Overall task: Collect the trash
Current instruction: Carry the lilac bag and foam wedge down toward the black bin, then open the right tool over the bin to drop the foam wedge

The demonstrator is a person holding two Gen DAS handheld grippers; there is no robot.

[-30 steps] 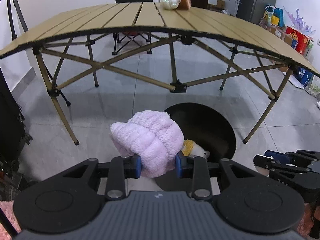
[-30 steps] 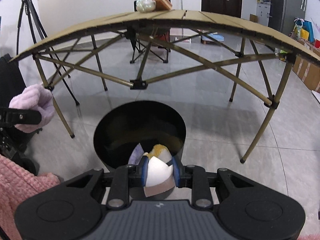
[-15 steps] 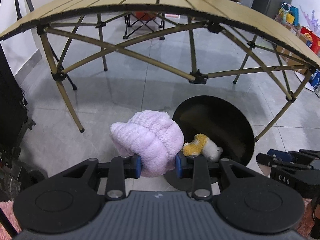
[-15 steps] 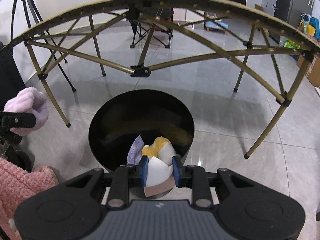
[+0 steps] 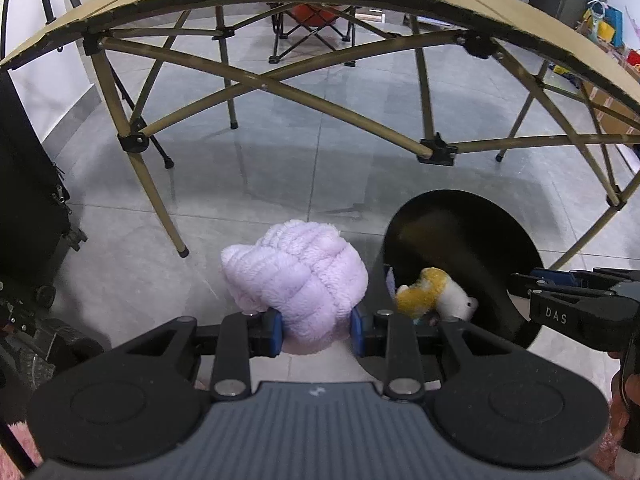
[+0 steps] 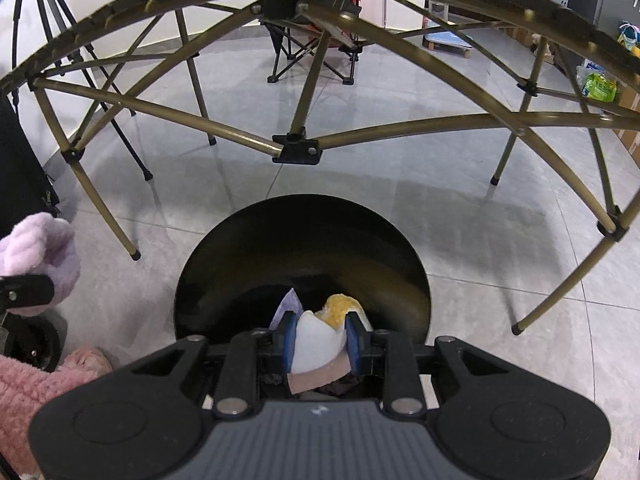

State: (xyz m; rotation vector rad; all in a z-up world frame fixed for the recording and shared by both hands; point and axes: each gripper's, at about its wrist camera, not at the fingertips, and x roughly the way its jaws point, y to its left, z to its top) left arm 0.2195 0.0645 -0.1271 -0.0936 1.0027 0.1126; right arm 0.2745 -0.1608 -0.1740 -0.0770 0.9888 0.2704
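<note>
**Both jaws loaded at the bin**

The left gripper (image 5: 316, 330) has its jaws closed on a lilac plush knot (image 5: 296, 280), pads biting its lower sides so the bulk bulges forward beyond the tips. It looks soft, light and springy, so it should squash under the grip rather than slip; taking it low across the middle, as here, seems sound. It is roughly round, with no clear long axis, and its woven strands run up and away from the jaws.

The right gripper (image 6: 318, 346) has its jaws nearly shut on a thin white curved scrap (image 6: 316, 344), with a tan paper piece (image 6: 316, 380) just beneath. The scrap looks light and brittle or papery, though the view is too close to be sure. Its pointed end aims forward, its long axis along the fingers.

Just beyond the right jaws, directly below and ahead, the black bin (image 6: 200, 276) stands open on the floor. A yellow-and-white soft toy (image 5: 436, 292) and a lilac paper piece (image 6: 286, 306) lie inside. From the left jaws the bin sits forward and to the right.

Farther off, the folding tabletop (image 5: 240, 4) arches overhead, a camp chair (image 5: 312, 24) beyond it.
</note>
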